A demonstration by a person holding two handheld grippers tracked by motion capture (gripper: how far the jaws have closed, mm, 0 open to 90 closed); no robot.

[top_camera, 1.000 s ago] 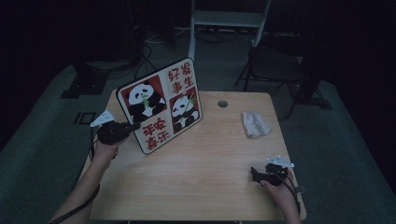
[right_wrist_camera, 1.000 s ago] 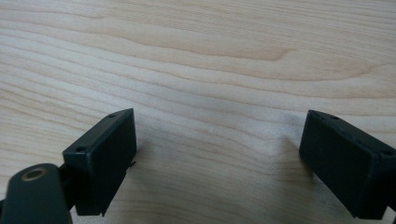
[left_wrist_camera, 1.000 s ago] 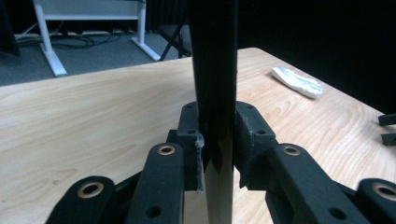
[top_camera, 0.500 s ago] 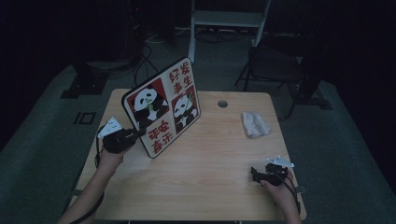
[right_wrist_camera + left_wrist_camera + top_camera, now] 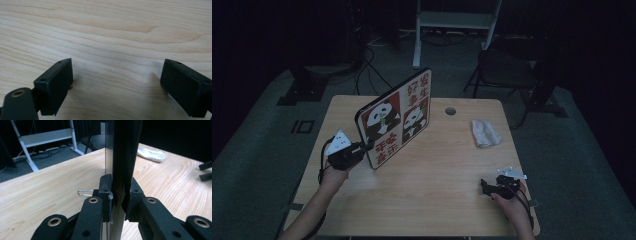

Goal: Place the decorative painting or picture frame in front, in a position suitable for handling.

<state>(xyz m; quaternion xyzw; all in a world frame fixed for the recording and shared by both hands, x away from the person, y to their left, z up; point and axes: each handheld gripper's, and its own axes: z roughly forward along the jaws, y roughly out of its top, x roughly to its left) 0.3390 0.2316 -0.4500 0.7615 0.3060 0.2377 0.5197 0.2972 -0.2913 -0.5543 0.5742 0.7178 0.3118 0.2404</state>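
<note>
1. Standing on edge on the table (image 5: 427, 200), the panda board (image 5: 396, 117) is held upright and tilted, its lower corner clamped by the left gripper (image 5: 362, 148).
2. From the left gripper view, the jaws are seen pressed against both faces of the board's edge (image 5: 120, 170); a firm pinch is recorded.
3. The right gripper (image 5: 484, 186) is kept near the table's front edge, well apart from the board, on its right; its jaws are spread wide over bare wood (image 5: 112, 37) and nothing is held.
4. A crumpled white cloth (image 5: 485, 133) lies to the right of the board, untouched.
5. Progress, as judged: the board is gripped and raised, so the pick-up appears done; setting it down or handing it over appears left.
6. Hard to make out: whether the board's bottom edge touches the table, a small wire clip (image 5: 85, 192) beside the board, purpose unknown, and the dim surroundings beyond the table.
</note>
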